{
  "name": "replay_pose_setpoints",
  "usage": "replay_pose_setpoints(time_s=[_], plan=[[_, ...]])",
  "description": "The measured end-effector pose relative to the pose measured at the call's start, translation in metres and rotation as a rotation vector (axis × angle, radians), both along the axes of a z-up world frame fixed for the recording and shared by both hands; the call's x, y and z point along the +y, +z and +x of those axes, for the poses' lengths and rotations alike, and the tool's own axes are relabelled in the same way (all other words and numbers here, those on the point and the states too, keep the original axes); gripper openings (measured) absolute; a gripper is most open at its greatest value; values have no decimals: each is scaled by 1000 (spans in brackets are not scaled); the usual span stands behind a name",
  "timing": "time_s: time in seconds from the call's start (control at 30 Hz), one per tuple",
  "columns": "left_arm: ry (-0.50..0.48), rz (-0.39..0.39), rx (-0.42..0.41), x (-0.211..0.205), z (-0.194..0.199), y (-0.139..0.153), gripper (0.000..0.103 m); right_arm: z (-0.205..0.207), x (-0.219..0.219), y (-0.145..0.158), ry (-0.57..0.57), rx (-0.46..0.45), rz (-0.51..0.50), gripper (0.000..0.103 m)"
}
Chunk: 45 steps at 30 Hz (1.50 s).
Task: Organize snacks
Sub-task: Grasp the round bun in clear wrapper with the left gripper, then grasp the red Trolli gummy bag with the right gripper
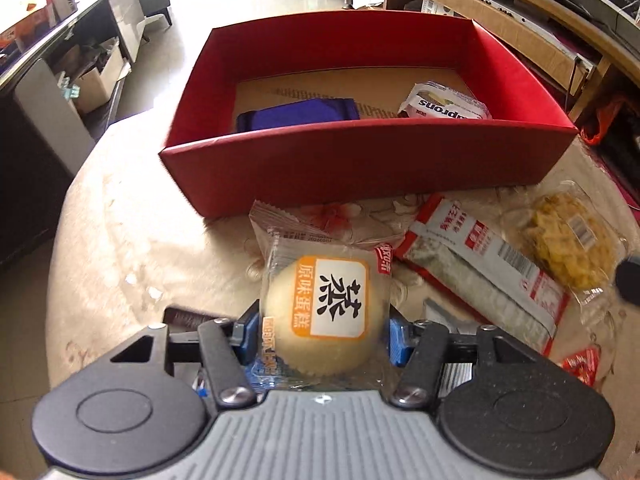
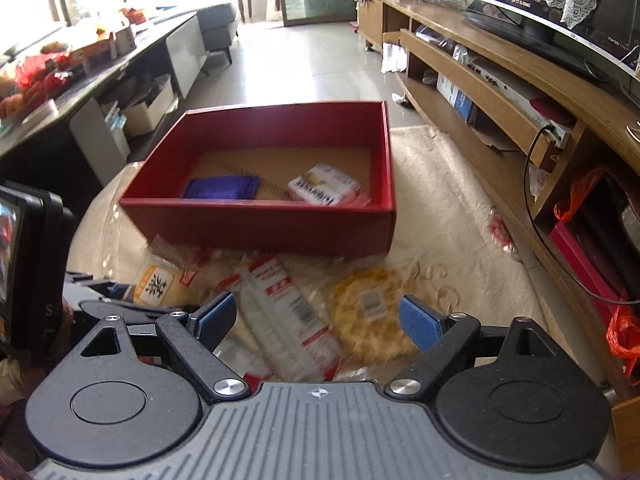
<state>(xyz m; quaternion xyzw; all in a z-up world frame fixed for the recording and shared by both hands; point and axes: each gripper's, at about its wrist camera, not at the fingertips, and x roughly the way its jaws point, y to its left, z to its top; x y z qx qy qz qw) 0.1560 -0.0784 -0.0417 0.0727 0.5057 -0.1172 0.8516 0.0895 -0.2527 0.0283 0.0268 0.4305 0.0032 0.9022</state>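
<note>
while two packets already lie in the red box (image 1: 360,168), three more wait on the table and one of them is being taken.
left gripper (image 1: 320,334) has its blue pads clamped on the steamed cake packet (image 1: 324,304), a pale round cake in clear wrap with an orange-edged label, just in front of the box. right gripper (image 2: 320,320) hangs with jaws wide apart over the long red-and-white packet (image 2: 280,316) and the yellow cracker packet (image 2: 372,316). blue pouch (image 1: 298,114) and white packet (image 1: 446,102) are in.

Red box (image 2: 256,220) sits open-topped at the far side, its near wall the barrier to clear. Inside, a purple packet (image 2: 220,188) near left and a white packet (image 2: 324,190) near right; the far half lies bare. Loose snacks (image 2: 280,320) crowd the cloth (image 2: 440,208) before it; the cloth's right side is free.
</note>
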Motion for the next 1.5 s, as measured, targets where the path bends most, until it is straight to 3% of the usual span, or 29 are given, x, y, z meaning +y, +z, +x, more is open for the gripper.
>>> replay_pose_setpoints(time_s=[0.17,0.3,0.47,0.57,0.7,0.87,1.0,1.2,1.27,1.4,1.5], plan=[[-11,-61,-33,19,-25,25,52,-22,13,-5,59,33,-52,91],[-28,-130,-36,36,-48,42,52,-28,9,-22,187,70,-106,91],[-14,-185,9,46,-58,42,52,-6,-6,-55,216,162,16,90],[-16,-184,17,43,-59,40,52,-2,0,-63,242,169,17,90],[-22,-193,11,41,-59,43,52,-25,10,-72,267,249,-21,91],[-33,-201,-4,41,-61,49,52,-62,15,-62,288,294,13,91],[-47,-191,-10,39,-66,50,53,-83,36,-57,364,265,-177,93],[-63,-180,11,36,-69,43,53,-66,51,-76,495,264,-297,97],[-67,-181,20,35,-67,40,53,-57,47,-76,457,274,-238,92],[-67,-177,32,35,-65,36,53,-63,44,-73,345,300,-147,68],[-76,-170,32,34,-67,35,53,-74,45,-70,282,300,-126,65]])
